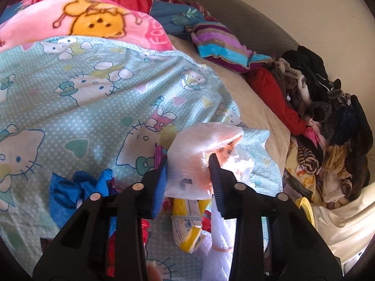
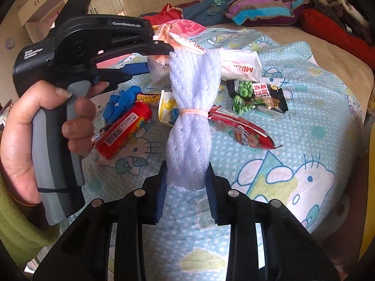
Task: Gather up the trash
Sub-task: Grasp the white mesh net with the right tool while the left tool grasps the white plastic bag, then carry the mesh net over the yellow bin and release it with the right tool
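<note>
My left gripper (image 1: 188,166) is shut on a crumpled white and pink plastic bag (image 1: 199,145) above the cartoon-cat bedsheet (image 1: 93,93). In the right wrist view a hand holds that left gripper (image 2: 161,58) at the upper left, with the plastic bag (image 2: 180,37) at its tips. My right gripper (image 2: 186,180) is shut on the near end of a white foam net (image 2: 189,121) tied with a pink rubber band. The net reaches away to just under the left gripper. The foam net (image 1: 218,238) also shows below the left fingers.
Loose trash lies on the sheet: a red tube wrapper (image 2: 121,131), a blue crumpled piece (image 2: 121,103), a yellow packet (image 2: 167,110), a green pea packet (image 2: 255,96), a red sausage wrapper (image 2: 241,128). Piled clothes (image 1: 323,117) and blankets (image 1: 93,23) line the bed's far sides.
</note>
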A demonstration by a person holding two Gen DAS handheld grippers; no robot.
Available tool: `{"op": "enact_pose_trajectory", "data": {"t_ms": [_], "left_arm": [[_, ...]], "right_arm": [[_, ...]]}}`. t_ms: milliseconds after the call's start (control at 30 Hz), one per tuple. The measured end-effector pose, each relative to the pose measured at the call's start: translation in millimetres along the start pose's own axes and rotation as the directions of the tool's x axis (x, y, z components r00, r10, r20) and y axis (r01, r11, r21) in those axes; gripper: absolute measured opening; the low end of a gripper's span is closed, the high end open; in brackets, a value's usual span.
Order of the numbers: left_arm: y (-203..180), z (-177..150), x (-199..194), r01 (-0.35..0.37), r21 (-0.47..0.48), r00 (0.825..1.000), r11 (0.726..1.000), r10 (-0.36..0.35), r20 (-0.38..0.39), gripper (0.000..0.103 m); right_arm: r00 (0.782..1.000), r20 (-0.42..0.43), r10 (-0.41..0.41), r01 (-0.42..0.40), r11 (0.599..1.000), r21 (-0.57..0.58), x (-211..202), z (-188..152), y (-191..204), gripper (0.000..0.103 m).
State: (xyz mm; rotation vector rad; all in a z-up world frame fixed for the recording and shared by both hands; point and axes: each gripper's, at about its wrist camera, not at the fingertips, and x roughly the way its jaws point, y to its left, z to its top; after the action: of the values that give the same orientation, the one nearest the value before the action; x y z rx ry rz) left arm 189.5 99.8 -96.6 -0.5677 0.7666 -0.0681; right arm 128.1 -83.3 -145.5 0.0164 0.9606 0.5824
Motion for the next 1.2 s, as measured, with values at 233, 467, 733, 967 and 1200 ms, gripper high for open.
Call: {"op": "enact_pose_trajectory", "data": {"t_ms": [233, 467, 733, 967, 1200], "left_arm": [[-9.0, 3.4, -37.0, -0.024, 0.032, 0.992, 0.999, 0.02, 0.124, 0.023], [-18.1, 8.7, -74.3, -0.058, 0.08, 0.973, 0.995, 0.039, 0.226, 0.023], [-18.1, 8.6, -93.1, -0.083, 0.061, 0.958, 0.995, 0.063, 0.279, 0.023], [-34.4, 5.2, -99.1, -0.072, 0.104, 0.957, 0.992, 0.04, 0.288, 0.023], [-52.1, -0.3, -98.5, -0.053, 0.14, 0.96, 0.989, 0.012, 0.279, 0.023]], "right_arm": [[0.998, 0.052, 0.019, -0.018, 1.0, -0.015, -23.9, 3.9, 2.4, 0.029], [0.994, 0.104, 0.026, -0.023, 0.999, -0.029, -46.2, 11.3, 3.0, 0.029], [0.989, 0.149, 0.02, -0.016, 0.999, -0.027, -68.2, 16.3, -2.7, 0.028], [0.982, 0.189, -0.008, 0.011, 1.0, -0.014, -86.8, 19.0, -11.3, 0.028], [0.974, 0.222, -0.041, 0.039, 0.999, 0.014, -106.4, 20.0, -24.1, 0.029]]}}
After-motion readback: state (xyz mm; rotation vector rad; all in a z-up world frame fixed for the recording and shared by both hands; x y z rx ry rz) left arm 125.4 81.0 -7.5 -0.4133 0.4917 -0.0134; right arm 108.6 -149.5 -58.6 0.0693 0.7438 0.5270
